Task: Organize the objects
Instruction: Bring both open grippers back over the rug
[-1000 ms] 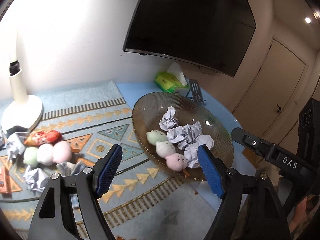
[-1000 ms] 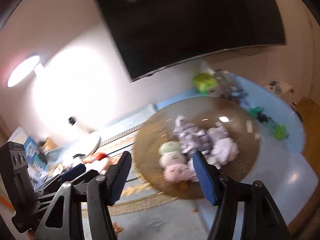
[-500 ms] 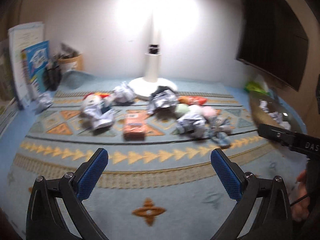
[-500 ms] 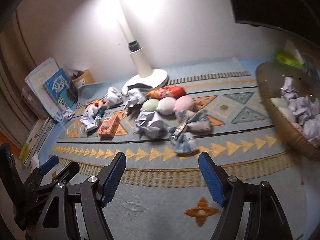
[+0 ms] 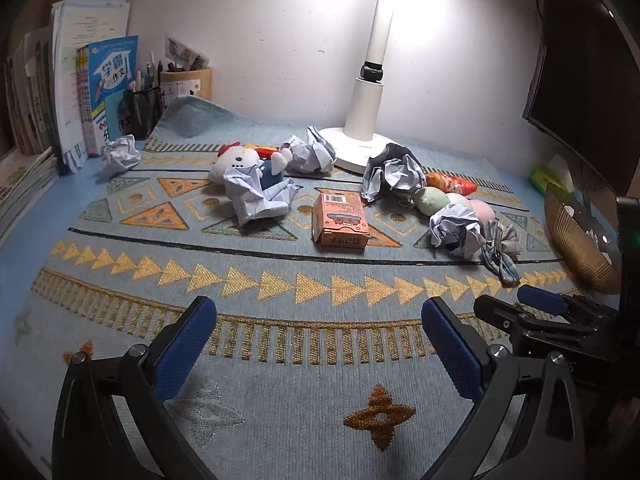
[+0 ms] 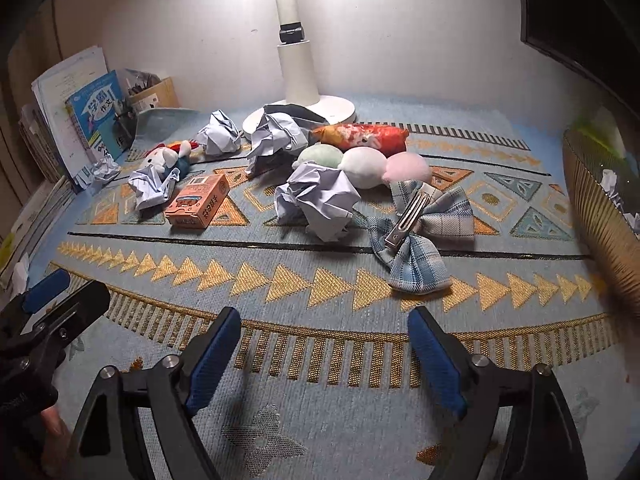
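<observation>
**Desk mat inventory — both tools empty**

While your left gripper [image 5: 318, 344] and right gripper [image 6: 324, 350] hover over the mat's [image 6: 320, 408] near edge, jaws spread wide and holding nothing, the clutter lies mid-mat: crumpled paper [image 6: 318, 200], plaid bow clip [image 6: 416, 232], orange box [image 5: 341, 220] — wicker basket [image 6: 600, 216] at the right edge.

Box [image 6: 198, 201] left of bow [image 6: 420, 236] (both on mat [image 6: 320, 360]).
</observation>
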`<state>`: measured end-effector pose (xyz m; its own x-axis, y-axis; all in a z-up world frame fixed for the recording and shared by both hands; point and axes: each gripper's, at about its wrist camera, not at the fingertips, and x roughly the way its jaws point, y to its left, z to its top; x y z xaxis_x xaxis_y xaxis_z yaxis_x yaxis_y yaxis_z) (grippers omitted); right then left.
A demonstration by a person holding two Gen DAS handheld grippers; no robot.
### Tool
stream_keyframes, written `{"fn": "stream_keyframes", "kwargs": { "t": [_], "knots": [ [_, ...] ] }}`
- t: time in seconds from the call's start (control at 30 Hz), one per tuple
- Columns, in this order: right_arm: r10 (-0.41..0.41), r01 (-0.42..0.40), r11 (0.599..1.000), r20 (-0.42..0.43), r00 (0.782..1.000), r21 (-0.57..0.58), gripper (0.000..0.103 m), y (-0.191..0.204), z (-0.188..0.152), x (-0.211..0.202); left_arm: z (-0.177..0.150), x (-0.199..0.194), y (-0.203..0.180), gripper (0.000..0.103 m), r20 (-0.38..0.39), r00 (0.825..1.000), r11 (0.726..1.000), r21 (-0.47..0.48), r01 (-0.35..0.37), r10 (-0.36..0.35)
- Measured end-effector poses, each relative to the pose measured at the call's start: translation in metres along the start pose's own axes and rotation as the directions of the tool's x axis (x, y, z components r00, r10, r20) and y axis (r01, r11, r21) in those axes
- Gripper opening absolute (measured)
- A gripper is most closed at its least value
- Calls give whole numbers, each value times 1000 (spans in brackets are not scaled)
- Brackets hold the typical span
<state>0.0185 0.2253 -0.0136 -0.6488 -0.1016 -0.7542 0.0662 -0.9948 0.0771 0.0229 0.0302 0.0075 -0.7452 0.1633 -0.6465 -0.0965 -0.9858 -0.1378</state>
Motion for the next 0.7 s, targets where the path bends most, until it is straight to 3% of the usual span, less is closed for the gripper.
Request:
{"fn": "stream_keyframes", "kwargs": {
  "t": [0.13,0.23,0.4,0.5,0.7],
  "knots": [
    [-8,8,1000,3,1000,23,89,-4,0,-1,-1,-1,-1,102,-2,1000,1000,1,6,-6],
    [-12,13,999,-2,1000,48,89,-8,0,0,-2,-5,-5,102,30,999,999,19,-27,26],
    [-16,15,999,14,1000,41,89,-6,-1,-3,-3,-3,-12,102,21,998,996,54,-66,65],
    [-23,22,1000,37,999,16,89,-1,-2,-7,-3,-6,-5,102,32,997,997,14,-70,70],
    [-16,17,1000,51,999,-21,93,5,-2,-9,-1,-7,24,102,23,1000,992,-124,-7,10]
  ]
}}
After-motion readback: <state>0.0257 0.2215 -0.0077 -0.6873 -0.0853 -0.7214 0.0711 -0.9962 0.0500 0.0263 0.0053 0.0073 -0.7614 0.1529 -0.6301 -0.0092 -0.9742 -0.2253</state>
